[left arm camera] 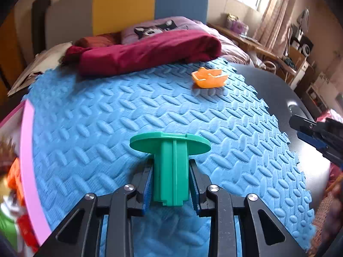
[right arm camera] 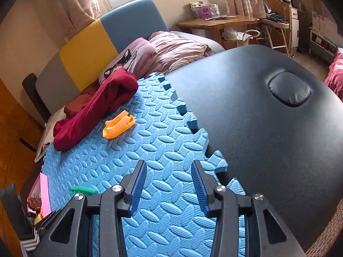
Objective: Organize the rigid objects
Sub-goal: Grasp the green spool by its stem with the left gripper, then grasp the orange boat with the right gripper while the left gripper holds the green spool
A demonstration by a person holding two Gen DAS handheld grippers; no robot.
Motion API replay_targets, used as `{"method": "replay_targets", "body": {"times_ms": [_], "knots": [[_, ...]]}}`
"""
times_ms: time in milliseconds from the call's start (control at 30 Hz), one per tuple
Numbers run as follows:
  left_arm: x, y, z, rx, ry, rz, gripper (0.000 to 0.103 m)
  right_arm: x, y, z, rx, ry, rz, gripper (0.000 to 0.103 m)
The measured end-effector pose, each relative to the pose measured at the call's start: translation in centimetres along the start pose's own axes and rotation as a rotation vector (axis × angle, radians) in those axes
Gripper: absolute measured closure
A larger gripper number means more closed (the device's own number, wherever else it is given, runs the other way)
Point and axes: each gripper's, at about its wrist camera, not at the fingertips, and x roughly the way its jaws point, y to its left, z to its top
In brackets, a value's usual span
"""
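My left gripper (left arm camera: 171,167) is shut on a green plastic piece (left arm camera: 171,171) with a round flat disc at its far end, held above the blue foam mat (left arm camera: 96,117). An orange toy boat (left arm camera: 210,77) lies on the mat's far right part; it also shows in the right wrist view (right arm camera: 118,126). My right gripper (right arm camera: 169,169) is open and empty, over the mat's right edge by the black padded table (right arm camera: 257,117). It shows at the right edge of the left wrist view (left arm camera: 317,135). The green piece's disc peeks in the right wrist view (right arm camera: 83,190).
A pink-rimmed box (left arm camera: 27,171) with colourful toys sits at the mat's left edge. A dark red cloth (left arm camera: 145,51) lies along the mat's far edge, with pillows and a yellow and blue headboard (left arm camera: 150,4) behind. A wooden desk (right arm camera: 218,22) stands far right.
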Motion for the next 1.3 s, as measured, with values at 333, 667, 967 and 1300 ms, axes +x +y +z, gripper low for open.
{"method": "replay_targets", "body": {"times_ms": [333,667,967,1300], "knots": [[-0.5,-0.2,-1.6,0.05,-0.062,0.026,0.073,1.2,4.2,-0.9,-0.179,0.068,0.091,0.05],[-0.8,0.4,-1.7,0.027,-0.069,-0.003,0.073,6.6,9.6,3.5,-0.373,0.108,0.098,0.034],[-0.8,0.7,-1.8,0.007,-0.071,-0.019,0.072,12.0,12.4,6.1,-0.537,0.123,-0.013,0.033],[-0.8,0.8,-1.8,-0.008,-0.074,-0.024,0.072,13.8,11.3,6.2,-0.555,0.174,-0.002,0.077]]}}
